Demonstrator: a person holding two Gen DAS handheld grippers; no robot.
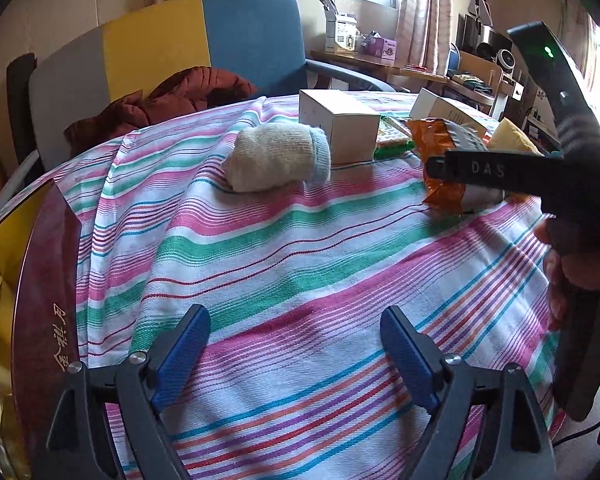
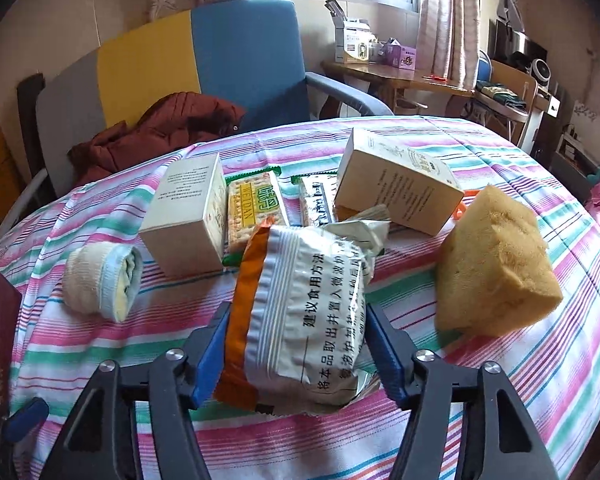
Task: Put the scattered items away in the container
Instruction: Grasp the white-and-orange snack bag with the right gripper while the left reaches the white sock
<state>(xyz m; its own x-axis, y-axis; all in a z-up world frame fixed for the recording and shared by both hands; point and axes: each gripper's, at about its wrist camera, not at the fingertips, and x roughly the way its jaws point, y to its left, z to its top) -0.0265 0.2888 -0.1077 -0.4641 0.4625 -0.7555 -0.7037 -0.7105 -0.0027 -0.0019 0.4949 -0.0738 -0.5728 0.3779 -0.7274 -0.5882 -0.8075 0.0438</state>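
In the right wrist view a silver and orange snack packet [image 2: 308, 300] lies lengthwise between the blue pads [image 2: 212, 352] of my right gripper [image 2: 298, 354], which press on both of its sides. The left wrist view shows the same packet [image 1: 444, 144] under a black finger [image 1: 472, 170] of that gripper. My left gripper [image 1: 296, 344] stands open over bare striped cloth, nothing between its fingers. The dark red container [image 1: 48, 280] sits at its left. A rolled cream sock [image 1: 276, 158] lies ahead of it.
On the striped tablecloth [image 2: 500, 380] lie a yellow sponge [image 2: 496, 264], two pale boxes [image 2: 188, 212] [image 2: 400, 184] and two cracker packs [image 2: 252, 208] [image 2: 316, 200]. Behind the table are a chair with a brown jacket [image 2: 160, 132] and a cluttered desk [image 2: 380, 72].
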